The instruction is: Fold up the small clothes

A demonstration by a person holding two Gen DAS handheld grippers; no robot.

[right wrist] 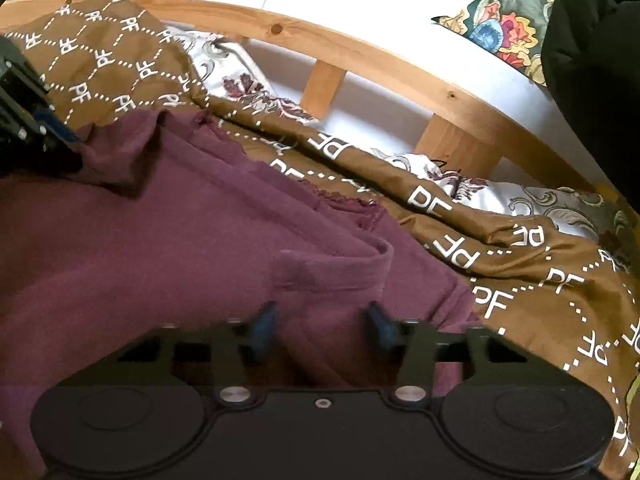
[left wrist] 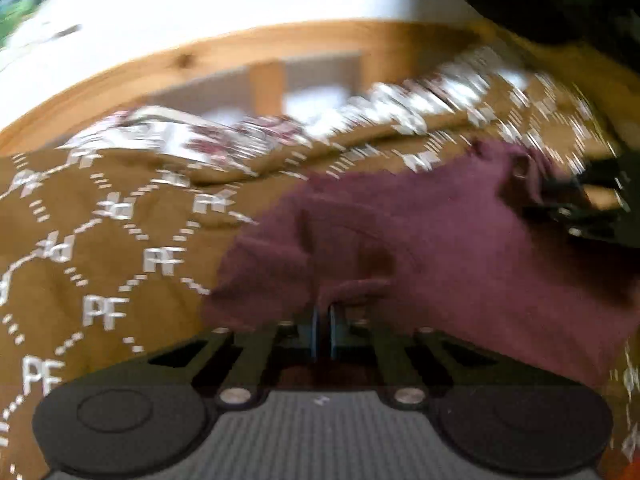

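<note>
Maroon garment fills the near field of the right wrist view, lying on a brown spread printed with white "PF" letters and dotted diamonds. Right gripper sits over the cloth near a folded hem; jaws spread wide, blue-tipped fingers apart with garment showing between them, nothing pinched. Whether the tips touch the cloth I cannot tell.

Frayed edge of the garment runs diagonally up toward the left, where the left gripper appears at the frame's side, at the garment's far corner.

Left wrist view is motion-blurred. Left gripper has jaws pressed together on a bunched fold of the garment; cloth rises in a small ridge right at the tips. Garment spreads right and away from there across the spread. Right gripper shows as a dark blurred shape at the far right edge of the garment.

Behind the spread: a white floral-patterned sheet peeking out along its far border, then a wooden rail with short upright slats. Beyond the rail, a white surface with a colourful patterned cushion at upper right. Dark fabric mass at the right margin; unidentifiable.
</note>
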